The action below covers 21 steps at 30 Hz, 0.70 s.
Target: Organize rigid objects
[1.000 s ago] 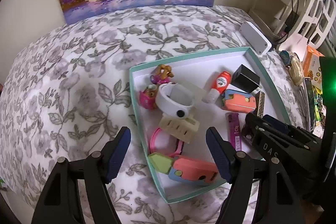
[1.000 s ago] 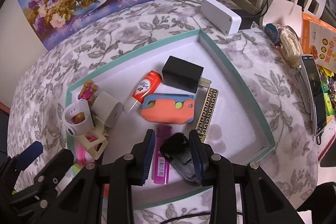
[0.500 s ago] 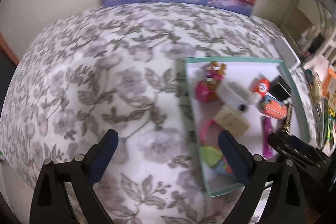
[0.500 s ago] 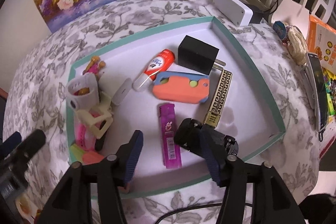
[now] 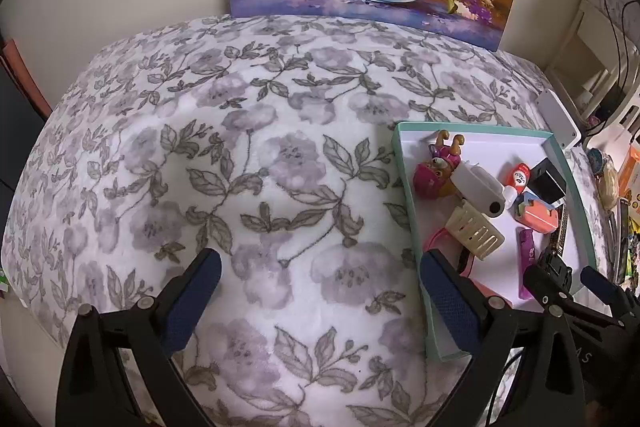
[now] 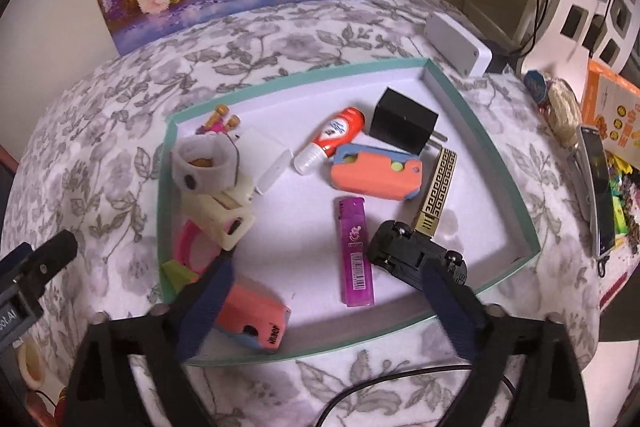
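Shallow teal-rimmed white tray (image 6: 486,147) on floral cloth, black toy car (image 6: 404,249) lying inside near its front rim beside purple lighter (image 6: 356,251), right gripper (image 6: 326,311) just opened wide above it, nothing gripped, left gripper (image 5: 320,301) spread empty over cloth left of tray.

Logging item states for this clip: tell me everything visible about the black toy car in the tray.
The black toy car looks like matte plastic and lies tipped over, small wheels and chassis exposed, in the near right part of the teal-rimmed tray. It touches the gold patterned lighter at its far end; the purple lighter lies apart beside it. The right gripper, whose fingers have just been opening, no longer presses on it.
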{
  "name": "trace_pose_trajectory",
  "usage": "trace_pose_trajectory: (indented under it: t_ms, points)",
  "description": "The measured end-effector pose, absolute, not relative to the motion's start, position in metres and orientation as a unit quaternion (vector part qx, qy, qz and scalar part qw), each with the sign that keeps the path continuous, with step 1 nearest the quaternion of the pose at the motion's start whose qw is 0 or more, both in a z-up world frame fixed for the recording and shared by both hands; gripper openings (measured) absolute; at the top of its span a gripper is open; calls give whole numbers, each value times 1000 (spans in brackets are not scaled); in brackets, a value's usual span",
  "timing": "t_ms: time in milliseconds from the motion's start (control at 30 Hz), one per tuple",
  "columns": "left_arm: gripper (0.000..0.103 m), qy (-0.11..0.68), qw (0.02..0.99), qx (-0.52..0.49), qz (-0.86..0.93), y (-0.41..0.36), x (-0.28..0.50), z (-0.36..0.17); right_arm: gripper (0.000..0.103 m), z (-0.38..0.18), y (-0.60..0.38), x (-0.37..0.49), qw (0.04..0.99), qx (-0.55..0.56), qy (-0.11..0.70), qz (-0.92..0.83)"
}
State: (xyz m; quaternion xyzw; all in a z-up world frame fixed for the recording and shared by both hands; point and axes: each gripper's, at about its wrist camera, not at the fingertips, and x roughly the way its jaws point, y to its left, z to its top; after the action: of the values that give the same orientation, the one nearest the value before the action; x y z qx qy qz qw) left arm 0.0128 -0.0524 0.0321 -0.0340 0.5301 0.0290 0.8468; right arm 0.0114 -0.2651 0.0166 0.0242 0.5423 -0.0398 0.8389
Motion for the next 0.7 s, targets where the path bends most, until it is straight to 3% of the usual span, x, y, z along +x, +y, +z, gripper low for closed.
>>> trace_pose_trajectory:
  t_ms: [700]
  points:
    - [100,504,861,-65,9,-24,1,47,103,40,-247,3,863,0,505,-28]
